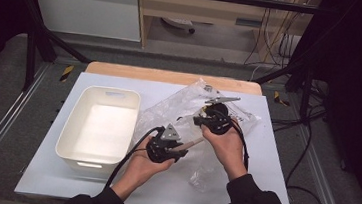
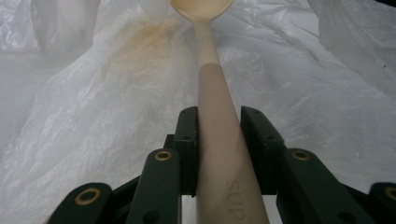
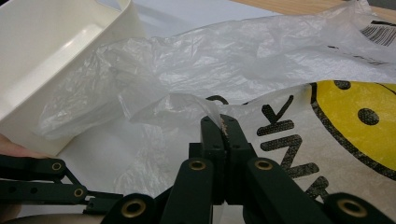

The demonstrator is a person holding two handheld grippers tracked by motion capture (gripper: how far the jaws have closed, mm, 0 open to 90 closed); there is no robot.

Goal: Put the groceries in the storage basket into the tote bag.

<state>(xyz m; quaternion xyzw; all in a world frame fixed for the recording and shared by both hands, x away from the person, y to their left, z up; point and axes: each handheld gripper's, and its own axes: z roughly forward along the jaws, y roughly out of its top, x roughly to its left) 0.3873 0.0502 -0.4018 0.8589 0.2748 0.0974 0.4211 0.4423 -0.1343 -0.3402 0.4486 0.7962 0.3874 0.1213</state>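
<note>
where gripped, "sup" on spoon handle (image 2: pixel 219 154) (embossed)

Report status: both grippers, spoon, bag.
Left gripper shut on spoon, bowl toward plastic bag. Right gripper pinching bag edge. White bin beside, clear.

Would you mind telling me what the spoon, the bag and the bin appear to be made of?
Spoon: probably matte beige plastic, with moulded letters in the handle; possibly wood fibre.
Bag: thin translucent plastic film, crinkled and glossy, with print.
Bin: likely rigid cream-white plastic, smooth with rounded corners.
</note>
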